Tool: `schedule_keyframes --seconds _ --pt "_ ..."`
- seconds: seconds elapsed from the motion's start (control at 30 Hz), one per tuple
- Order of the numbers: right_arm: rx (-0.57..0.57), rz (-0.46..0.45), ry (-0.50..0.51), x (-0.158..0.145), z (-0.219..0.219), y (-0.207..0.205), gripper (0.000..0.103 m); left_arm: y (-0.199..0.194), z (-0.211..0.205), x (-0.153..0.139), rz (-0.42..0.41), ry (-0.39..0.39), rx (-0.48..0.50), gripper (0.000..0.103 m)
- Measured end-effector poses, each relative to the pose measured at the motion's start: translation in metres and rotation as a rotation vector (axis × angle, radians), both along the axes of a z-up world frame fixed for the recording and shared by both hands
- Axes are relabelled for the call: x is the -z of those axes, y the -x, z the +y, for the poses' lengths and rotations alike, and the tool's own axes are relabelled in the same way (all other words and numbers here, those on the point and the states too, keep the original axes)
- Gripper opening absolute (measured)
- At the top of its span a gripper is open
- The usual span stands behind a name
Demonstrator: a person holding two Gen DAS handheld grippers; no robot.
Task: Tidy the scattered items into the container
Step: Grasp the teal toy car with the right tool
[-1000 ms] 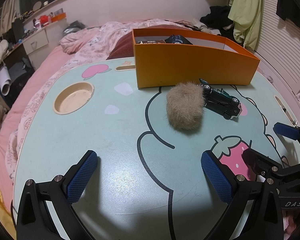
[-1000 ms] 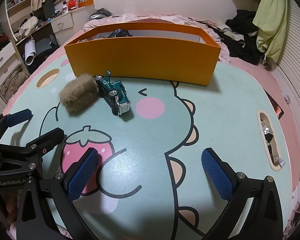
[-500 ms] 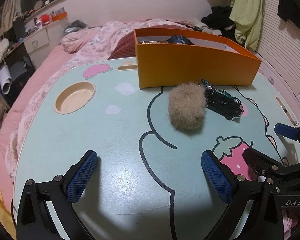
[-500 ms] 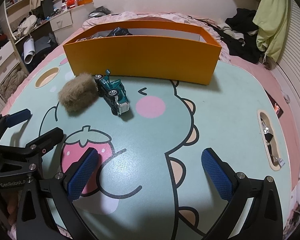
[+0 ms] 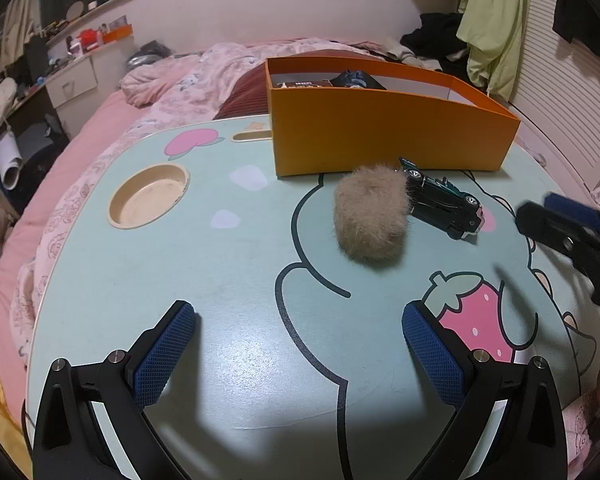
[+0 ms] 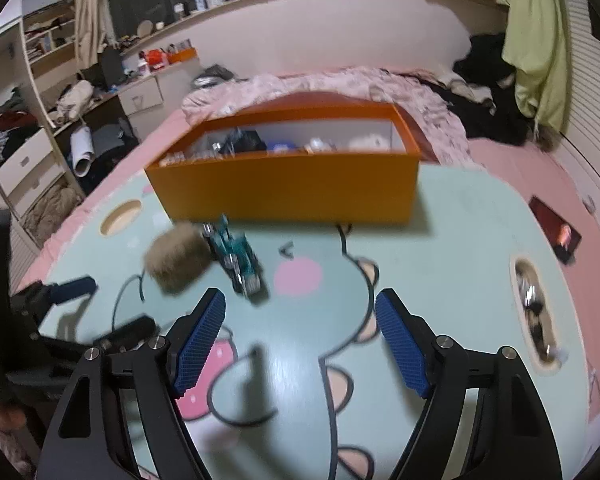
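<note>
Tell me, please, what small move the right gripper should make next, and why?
Probably ease the right gripper, its jaws closing on nothing, forward over the green toy car. It lies nearest, outside the orange cardboard box, touching the tan fluffy ball.

We see bare table (image 5: 228,280) open before the fur ball (image 5: 370,216) and toy car (image 5: 444,204); the orange box (image 5: 380,136) walls off the space behind them.
</note>
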State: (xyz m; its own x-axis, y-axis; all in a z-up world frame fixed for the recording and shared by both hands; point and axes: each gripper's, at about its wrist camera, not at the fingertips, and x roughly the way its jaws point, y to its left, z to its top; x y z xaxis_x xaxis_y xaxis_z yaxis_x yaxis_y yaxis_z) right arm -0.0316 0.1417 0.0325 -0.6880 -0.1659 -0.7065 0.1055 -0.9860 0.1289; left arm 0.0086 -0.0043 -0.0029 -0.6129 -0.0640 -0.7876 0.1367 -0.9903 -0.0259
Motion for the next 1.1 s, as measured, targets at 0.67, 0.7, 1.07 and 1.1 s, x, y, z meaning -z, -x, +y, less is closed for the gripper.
schedule_keyframes --seconds 0.67,0.7,1.07,1.1 --pt "-0.205 -0.084 -0.065 0.019 -0.037 0.024 0.025 -0.001 0.000 -0.001 0.001 -0.001 0.014 0.103" --pt "-0.183 -0.072 -0.060 0.016 -0.030 0.014 0.025 -0.001 0.001 -0.001 0.001 -0.002 0.015 0.103" --pt "0.015 -0.075 -0.072 0.030 0.000 -0.022 0.061 -0.001 0.002 0.000 0.001 0.006 0.022 0.103" --pt "0.025 -0.083 -0.081 0.030 -0.002 -0.020 0.067 -0.001 0.003 0.001 0.001 0.007 0.023 0.103"
